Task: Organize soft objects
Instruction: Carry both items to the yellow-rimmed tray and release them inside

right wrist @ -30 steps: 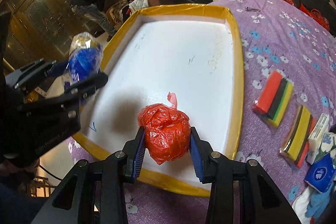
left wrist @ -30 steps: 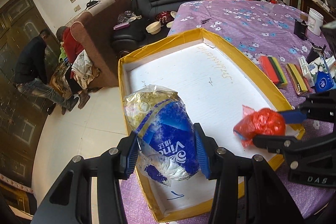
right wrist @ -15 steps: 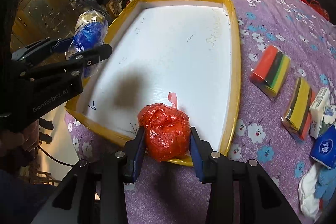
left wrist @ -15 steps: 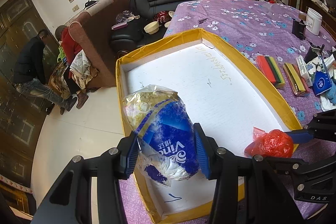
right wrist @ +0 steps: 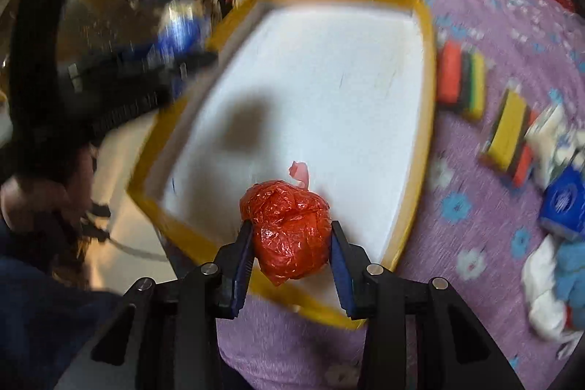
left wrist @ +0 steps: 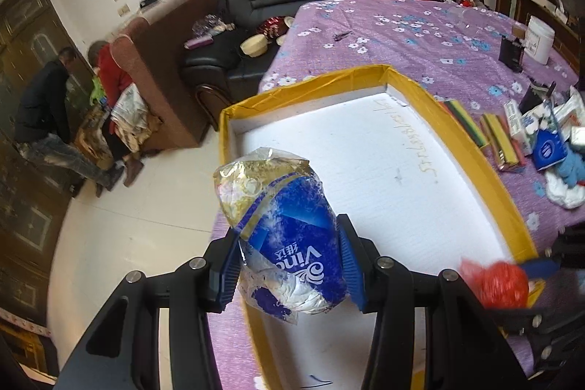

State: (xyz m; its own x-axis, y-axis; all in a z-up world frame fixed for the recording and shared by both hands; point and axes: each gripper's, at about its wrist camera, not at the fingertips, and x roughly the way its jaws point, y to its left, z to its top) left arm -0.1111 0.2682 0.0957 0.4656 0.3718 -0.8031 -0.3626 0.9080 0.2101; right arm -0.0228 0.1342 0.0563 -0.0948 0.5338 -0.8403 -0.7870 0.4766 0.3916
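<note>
Left tool (left wrist: 287, 275) grips a blue tissue pack (left wrist: 292, 243); right tool (right wrist: 291, 260) grips a red bag (right wrist: 289, 229)

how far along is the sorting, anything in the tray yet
Nothing sits in the yellow-rimmed tray yet. In hand: the left gripper clamps a blue tissue pack, and the right gripper clamps a red plastic bag. Left: colored sponges and small tissue packs lie on the purple cloth.

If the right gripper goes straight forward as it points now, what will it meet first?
Probably the white floor of the yellow-rimmed tray. The right gripper, shut on the red plastic bundle, points down over the tray's near edge; depth is unclear in this blurred view.
</note>
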